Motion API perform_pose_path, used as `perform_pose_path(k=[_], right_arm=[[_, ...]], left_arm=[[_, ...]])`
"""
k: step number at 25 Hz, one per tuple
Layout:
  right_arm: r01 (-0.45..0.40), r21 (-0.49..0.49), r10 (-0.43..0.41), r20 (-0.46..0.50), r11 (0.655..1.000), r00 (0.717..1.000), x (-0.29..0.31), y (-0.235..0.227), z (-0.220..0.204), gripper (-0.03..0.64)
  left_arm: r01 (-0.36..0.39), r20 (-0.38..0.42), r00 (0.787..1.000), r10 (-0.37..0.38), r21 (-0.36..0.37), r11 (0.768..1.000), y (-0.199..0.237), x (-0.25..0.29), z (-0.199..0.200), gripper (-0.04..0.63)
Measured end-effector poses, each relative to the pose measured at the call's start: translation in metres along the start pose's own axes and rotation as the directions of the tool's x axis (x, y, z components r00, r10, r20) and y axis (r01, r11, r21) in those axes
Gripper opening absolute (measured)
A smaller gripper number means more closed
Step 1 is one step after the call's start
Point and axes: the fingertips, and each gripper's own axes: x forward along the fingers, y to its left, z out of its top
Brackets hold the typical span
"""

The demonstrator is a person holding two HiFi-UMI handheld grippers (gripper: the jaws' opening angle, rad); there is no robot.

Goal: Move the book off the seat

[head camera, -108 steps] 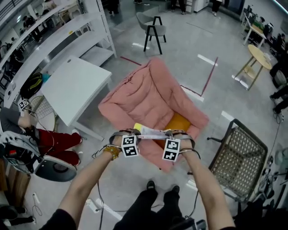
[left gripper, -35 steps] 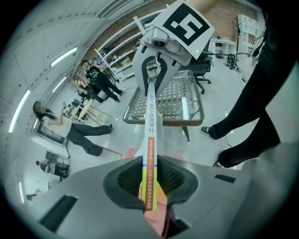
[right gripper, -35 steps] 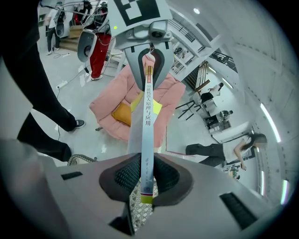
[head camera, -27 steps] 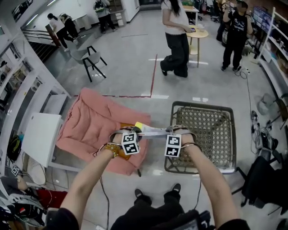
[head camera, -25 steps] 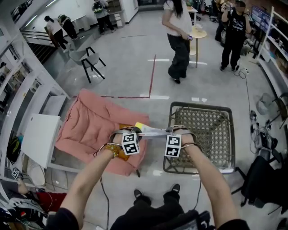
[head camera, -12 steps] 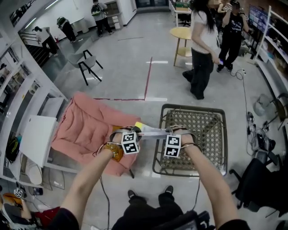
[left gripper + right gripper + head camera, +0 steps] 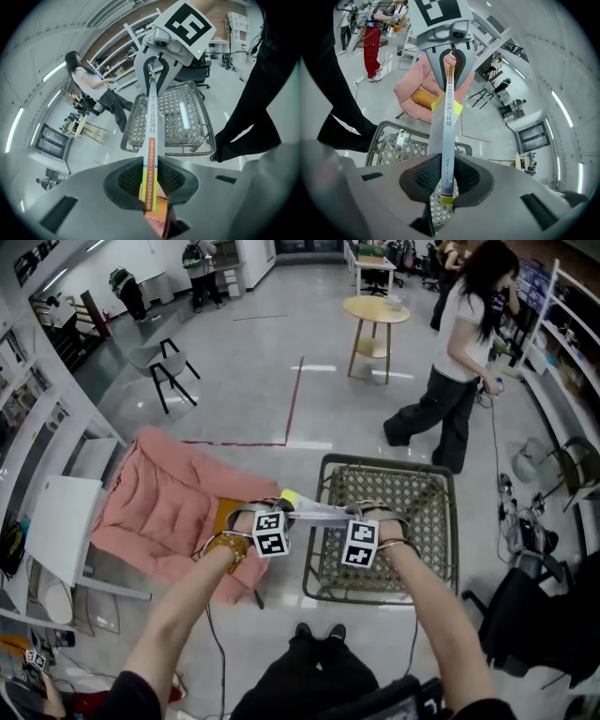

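Left gripper (image 7: 149, 185) and right gripper (image 7: 446, 180) each pinch one end of the book (image 7: 314, 514)
Book hangs clear of the pink armchair (image 7: 159, 507), over the wicker chair (image 7: 384, 461) edge; keep both hands level and moving together so it can't twist or slip
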Motion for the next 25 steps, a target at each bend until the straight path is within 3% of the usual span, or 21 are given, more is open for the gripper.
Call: perform_pose_path(k=[11, 25], right_arm=[[0.013, 0.050, -0.011, -0.038, 0.999, 0.999, -0.010, 0.009, -0.027, 0.071], [-0.006, 0.029, 0.007, -0.023, 1.000, 1.000, -0.001, -0.023, -0.138, 0.071]], left_arm=[[0.016, 0.035, 0.999, -0.019, 0.067, 0.998, -0.002, 0.010, 0.025, 0.071], [0.023, 0.031, 0.999, -0.025, 0.040, 0.999, 0.025, 0.070, 0.119, 0.071]])
